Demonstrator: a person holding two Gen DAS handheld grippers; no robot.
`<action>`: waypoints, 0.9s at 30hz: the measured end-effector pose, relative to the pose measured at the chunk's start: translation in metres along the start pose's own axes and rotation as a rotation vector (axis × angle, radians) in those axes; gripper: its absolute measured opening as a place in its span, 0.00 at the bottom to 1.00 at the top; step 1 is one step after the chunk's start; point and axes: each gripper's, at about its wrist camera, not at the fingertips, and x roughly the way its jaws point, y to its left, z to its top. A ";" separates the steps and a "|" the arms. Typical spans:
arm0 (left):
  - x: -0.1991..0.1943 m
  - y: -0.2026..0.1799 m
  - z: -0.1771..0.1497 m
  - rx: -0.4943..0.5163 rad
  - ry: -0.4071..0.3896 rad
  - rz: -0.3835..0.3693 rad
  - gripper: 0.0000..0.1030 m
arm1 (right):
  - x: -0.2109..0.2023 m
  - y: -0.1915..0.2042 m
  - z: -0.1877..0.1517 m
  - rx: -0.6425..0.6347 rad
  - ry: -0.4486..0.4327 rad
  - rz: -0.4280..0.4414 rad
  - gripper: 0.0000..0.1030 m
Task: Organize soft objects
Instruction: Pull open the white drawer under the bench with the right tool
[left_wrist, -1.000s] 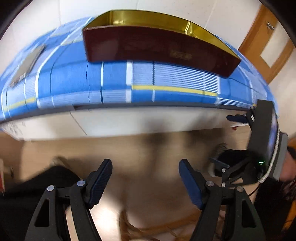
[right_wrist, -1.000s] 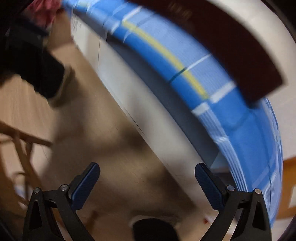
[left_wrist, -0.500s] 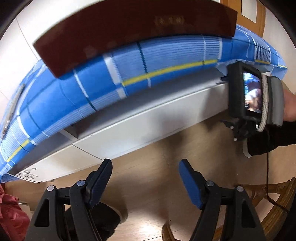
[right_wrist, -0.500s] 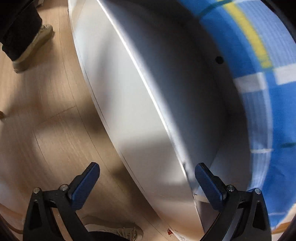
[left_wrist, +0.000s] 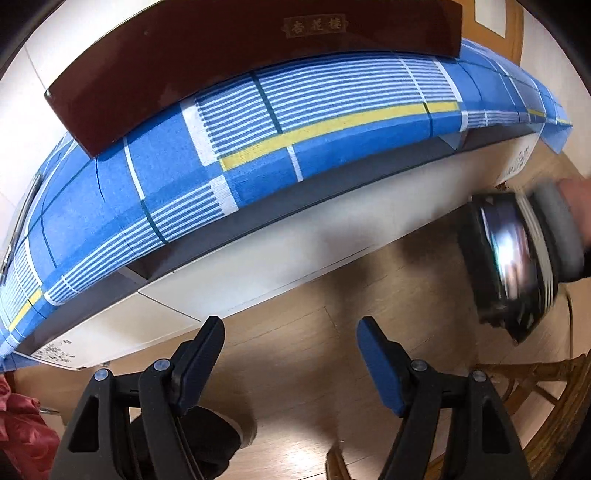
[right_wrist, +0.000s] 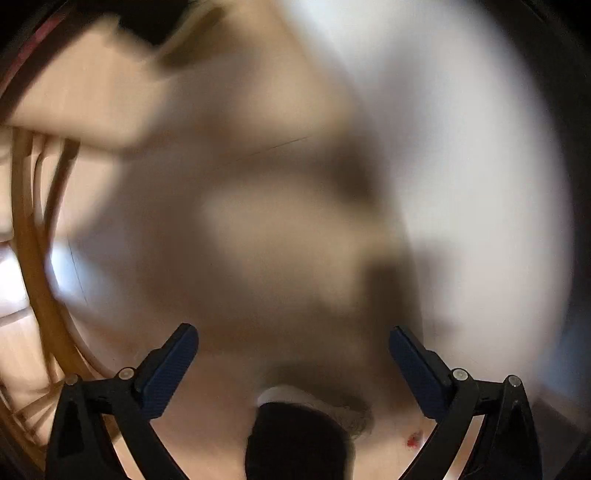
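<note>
My left gripper (left_wrist: 290, 347) is open and empty, held low over the wooden floor in front of a white table covered by a blue plaid cloth (left_wrist: 258, 147). A dark red box (left_wrist: 221, 62) stands on the cloth. A red soft cloth (left_wrist: 22, 424) shows at the lower left edge. My right gripper (right_wrist: 293, 350) is open and empty; its view is badly blurred, showing only floor and a white surface. The right gripper's body (left_wrist: 517, 258) shows blurred at the right of the left wrist view.
The white table front (left_wrist: 295, 258) runs across the left wrist view. A wicker chair (left_wrist: 546, 406) stands at lower right and shows in the right wrist view (right_wrist: 33, 258). A shoe and dark trouser leg (right_wrist: 299, 432) are below the right gripper.
The left gripper has moved closer to the table and tilted. The right gripper has swung fast away from the table's underside toward the floor, blurring its view. Both stay open.
</note>
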 end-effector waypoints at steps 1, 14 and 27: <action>-0.001 0.000 0.000 0.000 -0.002 0.005 0.73 | 0.009 0.019 -0.001 -0.112 0.047 -0.141 1.00; 0.007 -0.002 0.002 0.005 0.023 0.009 0.73 | -0.022 -0.064 0.000 -0.034 -0.068 -0.495 1.00; 0.013 -0.008 0.003 0.073 0.015 -0.014 0.72 | -0.009 -0.038 0.002 -0.056 -0.040 -0.473 1.00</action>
